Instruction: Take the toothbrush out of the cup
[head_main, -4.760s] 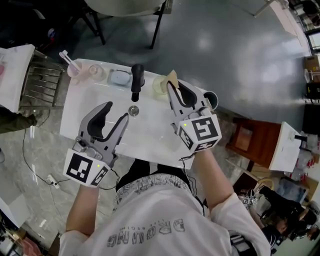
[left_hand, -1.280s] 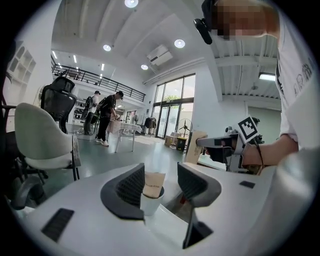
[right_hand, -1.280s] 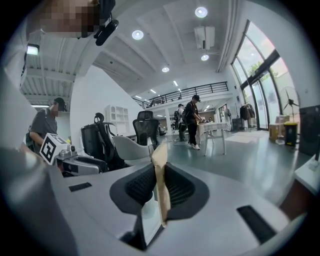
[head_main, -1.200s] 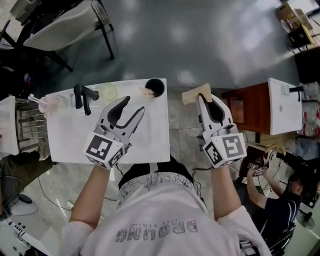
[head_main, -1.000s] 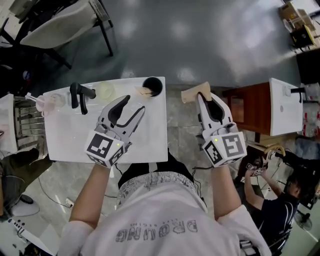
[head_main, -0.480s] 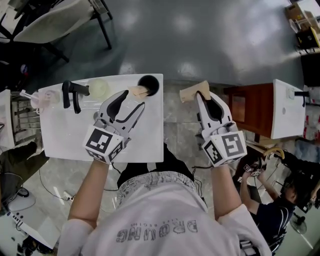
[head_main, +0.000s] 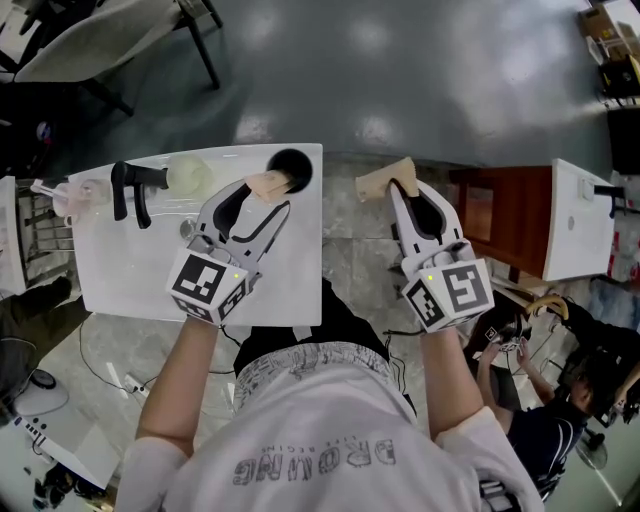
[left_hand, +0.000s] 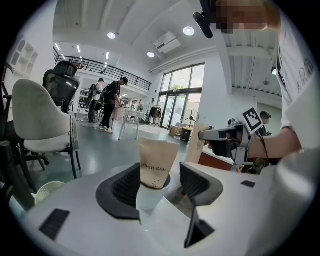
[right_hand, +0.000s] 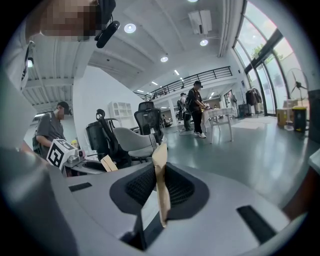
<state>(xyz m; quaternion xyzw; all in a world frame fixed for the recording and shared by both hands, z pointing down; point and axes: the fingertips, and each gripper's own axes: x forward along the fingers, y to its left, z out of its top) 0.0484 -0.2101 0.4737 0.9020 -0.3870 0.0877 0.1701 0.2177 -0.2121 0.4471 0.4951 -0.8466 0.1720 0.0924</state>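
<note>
Left gripper (head_main: 265, 198): jaws wide apart, just been opening, gripping nothing; the cup (left_hand: 148, 196) stands upright between them at the table's (head_main: 150, 260) far edge, the right pad clear of it. Packet (left_hand: 157, 162), tan paper, judged a wrapped toothbrush: upright in the cup, long axis vertical, directly ahead of the left gripper and nearer it than the right. Right gripper (head_main: 400, 190): jaws closed on a second packet (right_hand: 161, 185), held edge-on beyond the table's right edge, well apart from the cup.

I record: cup (head_main: 296, 163) at the desk's (head_main: 130, 270) far right corner, packet (head_main: 268, 183) in it; tap (head_main: 120, 188) well left of cup.
</note>
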